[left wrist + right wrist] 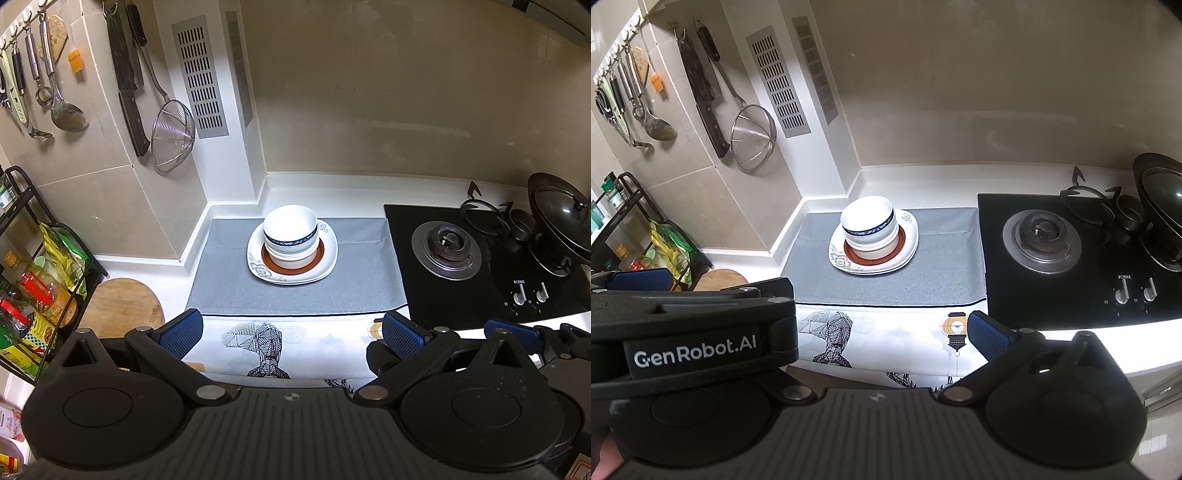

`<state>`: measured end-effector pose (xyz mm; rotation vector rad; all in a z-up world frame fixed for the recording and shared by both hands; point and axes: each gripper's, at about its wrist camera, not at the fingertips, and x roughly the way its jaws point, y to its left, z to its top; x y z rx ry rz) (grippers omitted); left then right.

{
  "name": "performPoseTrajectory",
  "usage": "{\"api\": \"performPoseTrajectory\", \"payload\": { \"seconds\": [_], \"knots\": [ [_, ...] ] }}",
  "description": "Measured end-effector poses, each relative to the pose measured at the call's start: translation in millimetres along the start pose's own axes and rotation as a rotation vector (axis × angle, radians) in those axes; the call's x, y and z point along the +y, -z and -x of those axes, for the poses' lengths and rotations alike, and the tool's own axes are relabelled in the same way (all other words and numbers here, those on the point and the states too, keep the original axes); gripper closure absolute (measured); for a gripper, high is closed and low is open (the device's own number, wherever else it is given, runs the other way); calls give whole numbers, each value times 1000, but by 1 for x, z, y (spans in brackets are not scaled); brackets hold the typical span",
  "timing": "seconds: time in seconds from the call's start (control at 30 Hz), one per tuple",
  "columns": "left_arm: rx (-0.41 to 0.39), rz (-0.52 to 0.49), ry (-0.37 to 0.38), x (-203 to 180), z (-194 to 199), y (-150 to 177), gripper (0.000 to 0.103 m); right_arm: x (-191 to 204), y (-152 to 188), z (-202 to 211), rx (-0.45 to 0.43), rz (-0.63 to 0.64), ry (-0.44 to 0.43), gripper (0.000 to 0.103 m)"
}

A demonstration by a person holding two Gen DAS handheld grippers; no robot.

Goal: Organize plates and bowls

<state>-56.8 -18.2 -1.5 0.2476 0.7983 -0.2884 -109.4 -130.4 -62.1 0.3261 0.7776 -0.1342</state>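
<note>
With the stack already built on the grey mat [295, 295] near the back edge of the white table [122, 266], withdraw or approach level and slowly, since the tall pile would probably tip if nudged; both the left tongs [293, 334] and the right tongs [882, 325] stand wide open, hold nothing and hover well apart from it at the front edge. Count: one white bowl with a blue band [290, 230] on top of at least one plain white bowl [291, 258], one brown-rimmed round plate [319, 254], and beneath it white square floral plates [330, 254], seemingly two.
</note>
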Motion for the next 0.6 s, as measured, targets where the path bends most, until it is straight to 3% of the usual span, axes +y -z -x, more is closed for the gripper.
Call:
{"api": "performPoseTrajectory", "payload": {
  "seconds": [0.6],
  "knots": [
    [30, -13, 43, 27, -38, -20, 0, 13, -20, -37, 29, -8, 35, 1]
  ]
}}
